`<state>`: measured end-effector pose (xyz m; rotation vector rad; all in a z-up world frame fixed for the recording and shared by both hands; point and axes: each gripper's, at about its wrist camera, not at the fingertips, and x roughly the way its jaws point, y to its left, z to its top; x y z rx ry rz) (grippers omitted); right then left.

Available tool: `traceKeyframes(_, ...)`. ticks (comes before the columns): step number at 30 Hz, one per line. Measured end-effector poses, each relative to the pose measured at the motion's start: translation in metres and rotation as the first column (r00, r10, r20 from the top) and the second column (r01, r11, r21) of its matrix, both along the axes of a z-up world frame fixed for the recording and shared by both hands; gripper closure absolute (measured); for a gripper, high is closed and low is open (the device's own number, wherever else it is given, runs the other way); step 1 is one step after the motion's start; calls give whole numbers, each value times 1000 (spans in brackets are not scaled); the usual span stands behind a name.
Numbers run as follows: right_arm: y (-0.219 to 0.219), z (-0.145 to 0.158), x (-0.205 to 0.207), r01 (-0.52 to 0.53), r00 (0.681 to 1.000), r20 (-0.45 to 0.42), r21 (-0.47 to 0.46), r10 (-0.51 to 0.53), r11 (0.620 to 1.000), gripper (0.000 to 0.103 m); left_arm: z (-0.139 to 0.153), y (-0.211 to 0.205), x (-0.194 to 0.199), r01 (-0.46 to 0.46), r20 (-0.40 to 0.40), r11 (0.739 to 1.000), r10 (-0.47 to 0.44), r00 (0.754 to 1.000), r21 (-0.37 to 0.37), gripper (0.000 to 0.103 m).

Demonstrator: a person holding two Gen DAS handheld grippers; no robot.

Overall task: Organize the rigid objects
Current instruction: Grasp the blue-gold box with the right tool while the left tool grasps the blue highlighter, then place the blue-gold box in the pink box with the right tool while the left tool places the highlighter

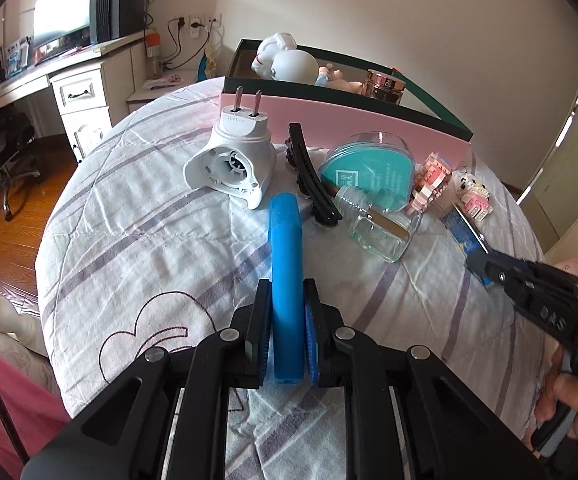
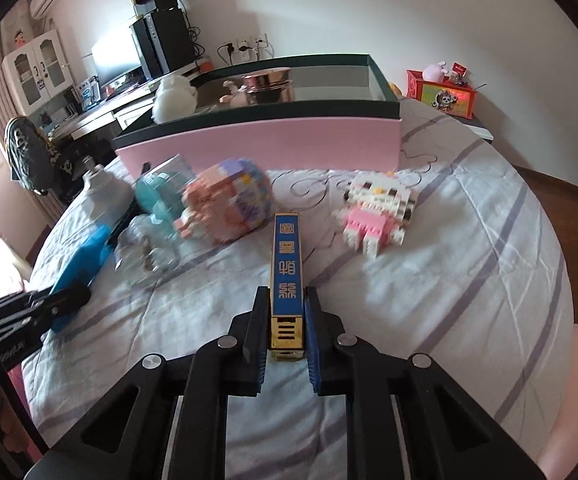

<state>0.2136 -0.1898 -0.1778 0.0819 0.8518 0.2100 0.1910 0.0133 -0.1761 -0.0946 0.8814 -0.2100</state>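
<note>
Pick-up step, both hands. The left gripper (image 1: 287, 336) has its jaws closed on a blue bar (image 1: 285, 264); the right gripper (image 2: 287, 332) has its jaws clamped on a blue-and-gold box (image 2: 287, 276). Both items lie mid-bed (image 1: 129, 220), in front of the pink storage box (image 2: 265, 140) near its far edge. Next, probably: lift both clear and carry them over the box's rim. Only the right view shows the cat brick figure (image 2: 377, 216) whole; only the left shows the white plug (image 1: 233, 156).

Matt blue plastic case (image 1: 285, 264); glossy gold-edged box (image 2: 287, 280); creased cotton bedsheet (image 1: 149, 216); clear glass bottle (image 1: 381, 232).
</note>
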Motion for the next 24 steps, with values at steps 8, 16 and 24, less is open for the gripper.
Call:
traceKeyframes(8,8,0,4,12,1000,-4,-5,-12,1000,87,0,-8,16,-6,6,999,5,1000,33,88)
traceKeyframes(16,8,1,14,-2,1000,1,7,2,1000,88,5,-12,15,-2,55,999,-1,998,50,89)
traceKeyframes(24,15,28,-18,-9,993,117,27,6,1000,87,40,-16,-6,-9,151,999,4,988,31,89)
